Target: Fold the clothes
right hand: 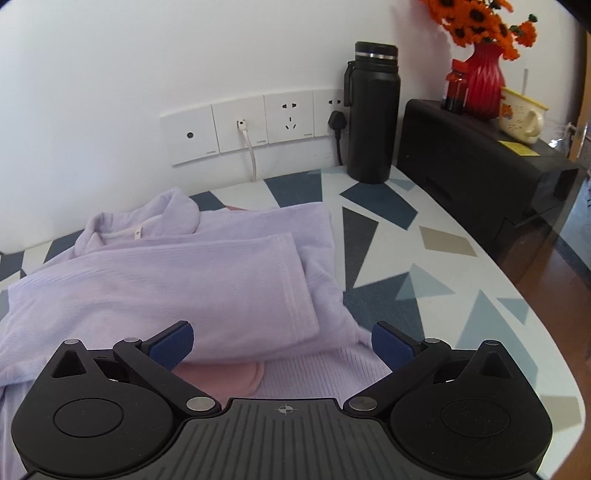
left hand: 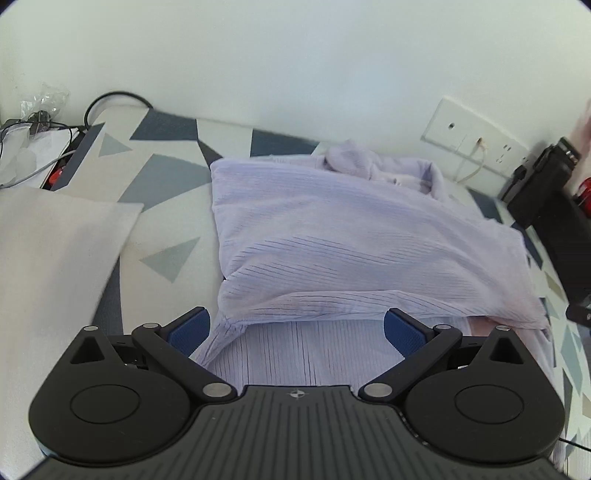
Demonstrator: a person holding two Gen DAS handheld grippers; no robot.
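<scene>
Patterned table [right hand: 424,236] bears a lilac garment [right hand: 184,280]; red vase [right hand: 482,83] holds orange flowers [right hand: 476,18]; both tools gape wide, empty.

Wrist views, steeply down, sharing sweater [left hand: 332,229]

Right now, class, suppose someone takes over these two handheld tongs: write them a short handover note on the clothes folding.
Left tongs: open, nothing between the pads, hovering over the near edge of the lilac garment.
Right tongs: open and empty, above the same near edge.
Things: the lilac garment lies on the patterned table, collar toward the wall, a sleeve folded across the body. A pink cloth peeks out from under the near edge.
Done: sides and sleeve folded in.
Left: probably a final fold and smoothing; the pink cloth looks untouched.
</scene>
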